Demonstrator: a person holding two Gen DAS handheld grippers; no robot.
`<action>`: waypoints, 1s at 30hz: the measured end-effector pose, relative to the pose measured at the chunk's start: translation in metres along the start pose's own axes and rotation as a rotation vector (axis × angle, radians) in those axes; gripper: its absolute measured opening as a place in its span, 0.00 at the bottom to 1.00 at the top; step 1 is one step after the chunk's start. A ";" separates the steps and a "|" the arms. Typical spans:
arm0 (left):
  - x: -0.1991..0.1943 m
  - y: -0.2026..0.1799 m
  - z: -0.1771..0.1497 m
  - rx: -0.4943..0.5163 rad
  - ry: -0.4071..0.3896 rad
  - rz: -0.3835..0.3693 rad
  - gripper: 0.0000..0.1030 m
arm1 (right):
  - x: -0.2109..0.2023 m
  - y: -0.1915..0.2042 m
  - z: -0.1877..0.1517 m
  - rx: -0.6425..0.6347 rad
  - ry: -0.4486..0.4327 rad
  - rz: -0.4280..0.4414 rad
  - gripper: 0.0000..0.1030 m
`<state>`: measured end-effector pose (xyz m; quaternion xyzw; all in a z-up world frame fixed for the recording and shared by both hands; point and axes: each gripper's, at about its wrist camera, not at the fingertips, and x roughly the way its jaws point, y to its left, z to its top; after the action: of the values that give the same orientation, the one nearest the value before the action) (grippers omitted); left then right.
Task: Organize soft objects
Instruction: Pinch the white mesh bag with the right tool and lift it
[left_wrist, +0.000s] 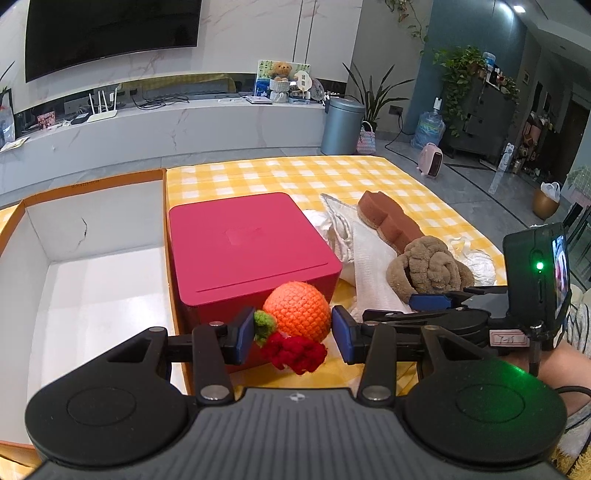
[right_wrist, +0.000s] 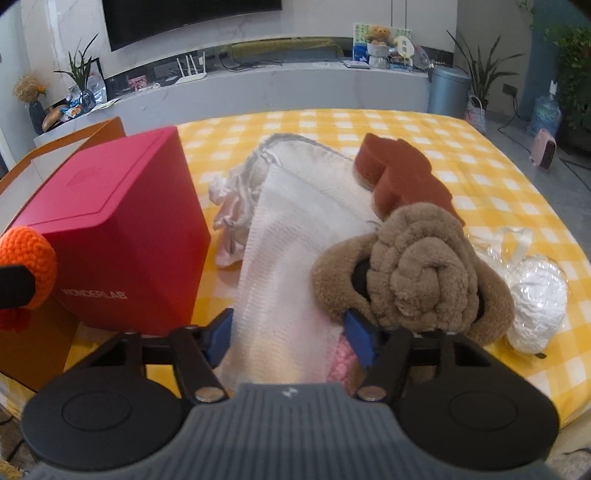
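Observation:
My left gripper is shut on a crochet orange with a green leaf and a red knit piece hanging below it, held in front of the red box. The same orange shows at the left edge of the right wrist view. My right gripper is down over a white cloth, which lies flat between its blue pads, so the jaws stand open. A brown plush knot sits just right of it. A bit of pink knit peeks out under the cloth.
An orange cardboard box with a white inside stands left of the red box. On the yellow checked tablecloth lie a brown sponge, a white drawstring pouch and a crumpled plastic bag.

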<state>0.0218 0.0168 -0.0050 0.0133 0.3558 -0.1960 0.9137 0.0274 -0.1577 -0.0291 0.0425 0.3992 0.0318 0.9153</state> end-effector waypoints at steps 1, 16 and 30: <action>-0.001 0.000 -0.001 0.010 -0.007 0.008 0.49 | 0.000 -0.001 -0.001 0.008 0.004 0.008 0.61; -0.001 0.003 -0.002 0.041 -0.035 0.031 0.50 | -0.025 -0.016 -0.004 0.086 -0.020 0.148 0.00; -0.004 0.009 -0.001 0.019 -0.033 0.011 0.50 | -0.011 0.024 -0.022 -0.081 0.162 0.316 0.03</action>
<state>0.0220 0.0260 -0.0043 0.0209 0.3387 -0.1948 0.9203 0.0032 -0.1341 -0.0335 0.0651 0.4583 0.1945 0.8648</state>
